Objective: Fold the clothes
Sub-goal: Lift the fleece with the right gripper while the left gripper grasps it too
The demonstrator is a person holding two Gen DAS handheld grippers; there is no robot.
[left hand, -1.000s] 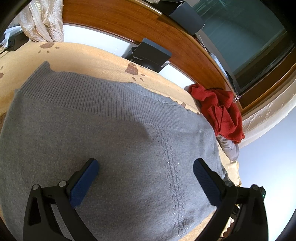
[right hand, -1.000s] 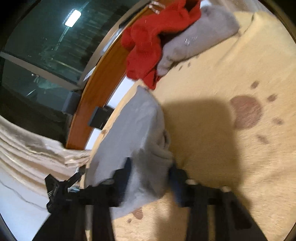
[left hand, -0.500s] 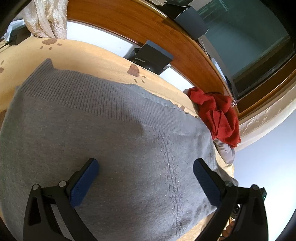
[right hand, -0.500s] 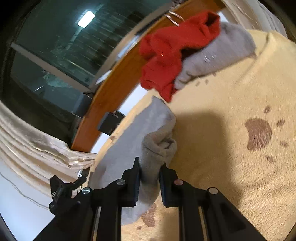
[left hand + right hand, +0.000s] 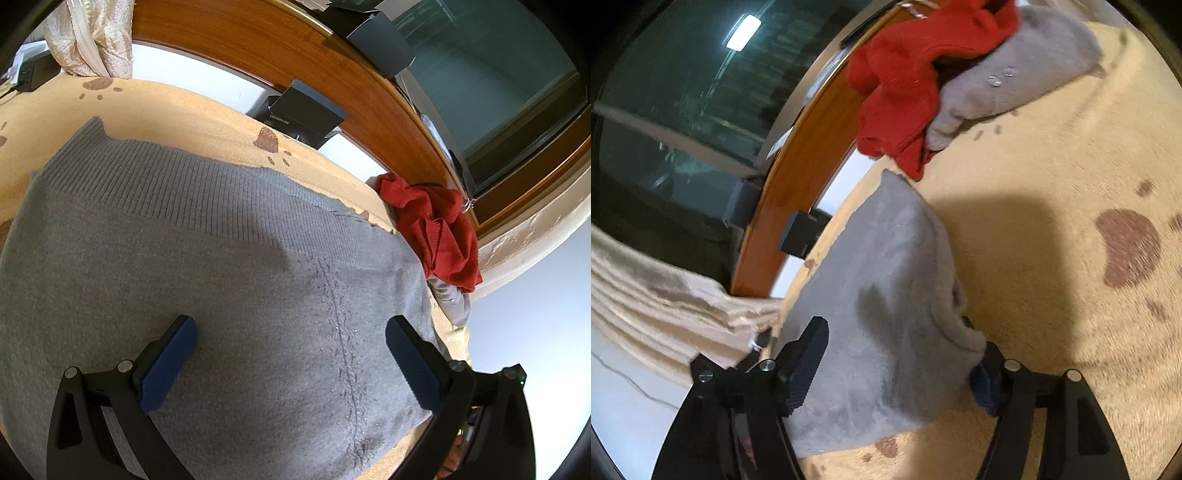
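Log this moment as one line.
task: fold clothes | left tool: open above grey sweater | right tool: open around sweater's bunched edge | red garment: untouched

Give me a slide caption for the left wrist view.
Open left gripper above a flat grey sweater on a yellow blanket.

- The left gripper (image 5: pixel 288 339) is held with its jaws spread wide, nothing being gripped between its blue pads (image 5: pixel 166 365).
- It is poised low over the middle of the surface.
- The right gripper (image 5: pixel 897 354) is likewise held wide open, its fingers (image 5: pixel 805 358) set apart, near the surface's far edge.
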